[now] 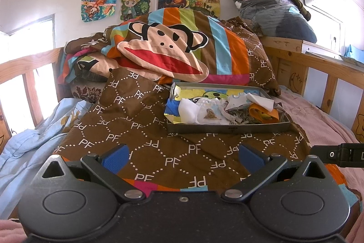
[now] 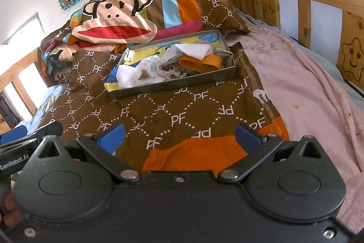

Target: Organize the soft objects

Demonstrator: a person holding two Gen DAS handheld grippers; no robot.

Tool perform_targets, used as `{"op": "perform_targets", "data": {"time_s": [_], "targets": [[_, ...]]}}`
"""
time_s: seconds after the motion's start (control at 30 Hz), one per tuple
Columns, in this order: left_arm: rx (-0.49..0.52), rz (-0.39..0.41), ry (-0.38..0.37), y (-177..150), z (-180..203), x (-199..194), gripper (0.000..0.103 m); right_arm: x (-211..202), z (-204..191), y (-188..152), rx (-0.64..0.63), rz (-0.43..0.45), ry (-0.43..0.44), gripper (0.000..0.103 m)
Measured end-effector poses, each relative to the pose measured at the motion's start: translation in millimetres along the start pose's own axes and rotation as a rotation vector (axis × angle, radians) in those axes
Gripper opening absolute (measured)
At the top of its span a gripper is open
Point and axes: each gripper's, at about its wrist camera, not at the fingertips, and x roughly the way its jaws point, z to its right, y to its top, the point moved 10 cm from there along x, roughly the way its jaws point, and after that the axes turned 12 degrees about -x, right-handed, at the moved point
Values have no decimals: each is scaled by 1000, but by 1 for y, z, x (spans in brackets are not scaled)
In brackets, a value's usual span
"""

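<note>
The grey tray [image 1: 227,128] of soft scraps is seen on the brown quilt [image 1: 141,129] on the bed, ahead and slightly right of the left gripper [image 1: 183,155]; its long axis runs crosswise; both the left and the right gripper [image 2: 179,134] are held spread and empty, neither clearly nearer.

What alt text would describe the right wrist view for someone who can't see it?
The open, empty right claw hovers over a brown "PF" quilt on a bed. Ahead, a shallow grey tray holds cloth scraps and an orange band, with a monkey-face quilt pile behind it.
</note>
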Motion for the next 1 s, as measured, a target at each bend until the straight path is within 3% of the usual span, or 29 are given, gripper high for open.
{"op": "perform_targets", "data": {"time_s": [1.0], "targets": [[4, -4, 1, -3, 2, 1, 102, 0, -1, 0, 1, -2, -2, 103]]}}
